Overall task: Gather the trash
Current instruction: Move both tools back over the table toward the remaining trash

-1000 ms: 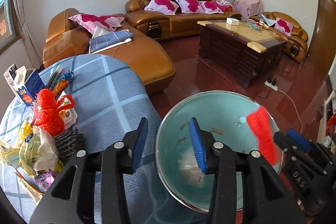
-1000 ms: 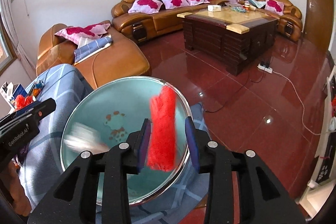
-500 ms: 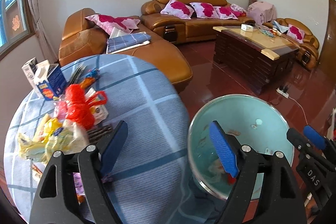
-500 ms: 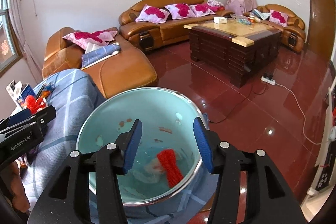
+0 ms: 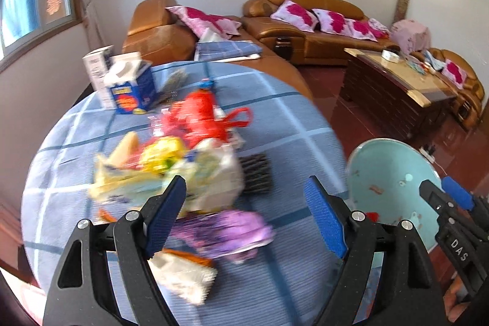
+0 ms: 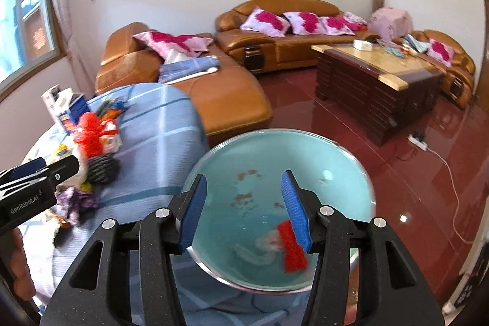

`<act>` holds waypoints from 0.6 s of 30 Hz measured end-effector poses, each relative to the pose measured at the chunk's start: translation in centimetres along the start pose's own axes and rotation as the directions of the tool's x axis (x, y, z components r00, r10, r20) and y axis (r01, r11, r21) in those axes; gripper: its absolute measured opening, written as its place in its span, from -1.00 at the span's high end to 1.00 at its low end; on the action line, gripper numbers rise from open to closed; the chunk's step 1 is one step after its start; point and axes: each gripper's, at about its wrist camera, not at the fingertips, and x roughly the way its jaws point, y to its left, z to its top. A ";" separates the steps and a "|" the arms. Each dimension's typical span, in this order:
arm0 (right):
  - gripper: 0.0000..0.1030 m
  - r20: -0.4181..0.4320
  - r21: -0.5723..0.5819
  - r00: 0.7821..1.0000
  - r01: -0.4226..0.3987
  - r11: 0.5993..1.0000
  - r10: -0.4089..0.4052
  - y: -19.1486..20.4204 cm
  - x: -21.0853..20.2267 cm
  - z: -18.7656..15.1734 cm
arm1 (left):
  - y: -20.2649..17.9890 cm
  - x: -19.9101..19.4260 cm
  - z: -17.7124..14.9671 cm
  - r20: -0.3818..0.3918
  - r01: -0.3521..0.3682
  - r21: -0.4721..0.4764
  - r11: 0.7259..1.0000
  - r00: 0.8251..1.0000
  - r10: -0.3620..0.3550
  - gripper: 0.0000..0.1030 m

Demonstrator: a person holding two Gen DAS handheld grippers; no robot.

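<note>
On the left, over the blue checked tablecloth (image 5: 290, 124), a trash pile (image 5: 171, 167) lies beneath the left gripper (image 5: 244, 219), jaws wide, empty. Right, the right gripper (image 6: 244, 210), half-open and empty, hangs above a teal basin (image 6: 336, 161) holding a red scrap (image 6: 292, 249).

Two fisheye wrist views, each looking forward and down along its own fingers

The left one sits close over the blue checked tablecloth (image 5: 284, 127) and its litter, blurred; the right one sits close above the teal basin (image 6: 345, 173) — both share the cloth, the basin (image 5: 388, 170), the brown sofa (image 6: 275, 32) and the coffee table (image 5: 394, 81), and each catches the other gripper at its edge.
</note>
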 end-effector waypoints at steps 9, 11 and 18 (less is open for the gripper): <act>0.01 -0.005 -0.084 0.994 -0.107 0.991 0.107 5.6 0.1 0.6 | 7.1 -1.1 -1.9 -0.015 -0.116 -0.070 0.991 0.993 0.115 -0.52; 0.01 -0.008 -0.101 0.993 -0.122 0.987 0.122 6.7 0.3 0.5 | 9.0 -1.1 -2.4 -0.030 -0.138 -0.101 0.985 0.990 0.136 -0.52; 0.01 -0.030 -0.151 0.985 -0.173 0.973 0.170 9.8 0.7 0.4 | 13.8 -0.9 -3.7 -0.064 -0.187 -0.158 0.970 0.982 0.179 -0.50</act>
